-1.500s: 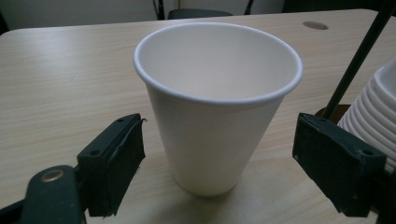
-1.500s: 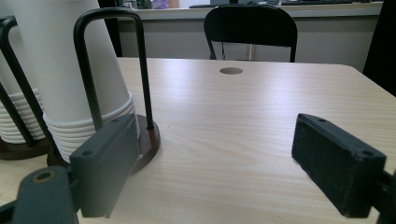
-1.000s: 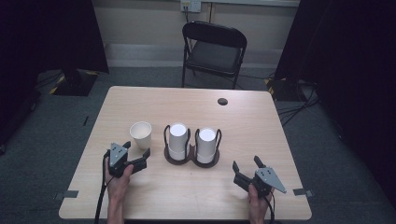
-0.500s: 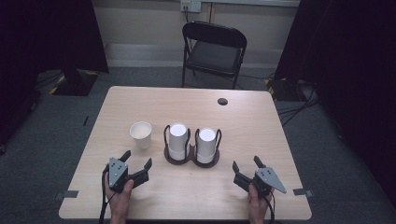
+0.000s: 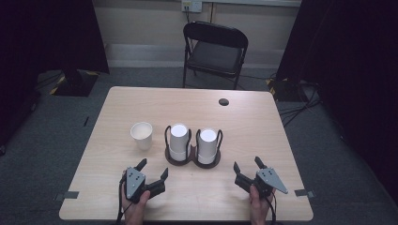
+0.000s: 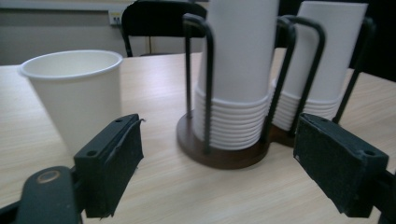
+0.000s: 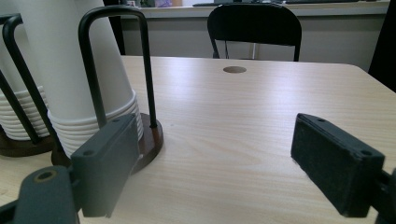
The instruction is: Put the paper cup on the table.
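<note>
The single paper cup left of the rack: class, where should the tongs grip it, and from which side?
Grip the paper cup across its side wall just under the rolled rim, coming level from the near side. It stands upright, mouth up, apart from the rack, so opposite walls are free.

my two grippers are black, each topped by a grey three-cornered plate: left gripper (image 5: 151, 169), right gripper (image 5: 247, 167). rectangular jaws carry dark rough pads and small screws; black cables trail back.
</note>
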Demonstrator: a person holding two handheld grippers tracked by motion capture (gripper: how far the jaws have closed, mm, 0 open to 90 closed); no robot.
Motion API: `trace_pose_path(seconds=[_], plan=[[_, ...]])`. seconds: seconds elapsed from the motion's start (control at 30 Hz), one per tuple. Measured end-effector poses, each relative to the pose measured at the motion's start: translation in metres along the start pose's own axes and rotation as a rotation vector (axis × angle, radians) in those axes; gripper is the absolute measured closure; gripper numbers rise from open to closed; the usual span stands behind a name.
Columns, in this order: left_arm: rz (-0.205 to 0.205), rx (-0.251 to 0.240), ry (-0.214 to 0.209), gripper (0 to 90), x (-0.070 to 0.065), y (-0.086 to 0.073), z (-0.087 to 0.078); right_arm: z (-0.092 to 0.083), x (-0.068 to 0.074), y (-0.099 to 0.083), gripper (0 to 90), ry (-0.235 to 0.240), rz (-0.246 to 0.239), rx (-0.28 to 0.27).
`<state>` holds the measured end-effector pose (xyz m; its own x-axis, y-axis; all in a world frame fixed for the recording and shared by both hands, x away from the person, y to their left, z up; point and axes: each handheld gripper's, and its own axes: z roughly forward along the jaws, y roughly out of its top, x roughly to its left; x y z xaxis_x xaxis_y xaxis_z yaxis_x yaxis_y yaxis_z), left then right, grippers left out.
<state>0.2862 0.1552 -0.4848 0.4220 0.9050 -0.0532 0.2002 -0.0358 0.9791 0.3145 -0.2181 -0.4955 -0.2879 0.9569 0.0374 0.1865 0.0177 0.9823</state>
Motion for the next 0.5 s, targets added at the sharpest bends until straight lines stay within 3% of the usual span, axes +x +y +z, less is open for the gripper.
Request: trace_pose_path(seconds=[0.17, 0.27, 0.33, 0.5], plan=[[0.036, 0.025, -0.015, 15.5, -0.01, -0.007, 0.01, 0.0, -0.001, 0.0, 14.7, 0.003, 0.007, 0.007], [0.036, 0.033, -0.031, 15.5, -0.01, -0.009, 0.013, 0.001, -0.001, 0.0, 15.0, 0.003, 0.005, 0.008], [0.033, 0.027, -0.028, 15.5, -0.01, -0.01, 0.013, 0.001, 0.0, 0.0, 15.3, 0.008, 0.004, 0.008], [0.07, 0.006, -0.002, 15.8, -0.015, -0.011, 0.011, 0.002, 0.001, 0.001, 15.4, 0.0, -0.003, 0.022]])
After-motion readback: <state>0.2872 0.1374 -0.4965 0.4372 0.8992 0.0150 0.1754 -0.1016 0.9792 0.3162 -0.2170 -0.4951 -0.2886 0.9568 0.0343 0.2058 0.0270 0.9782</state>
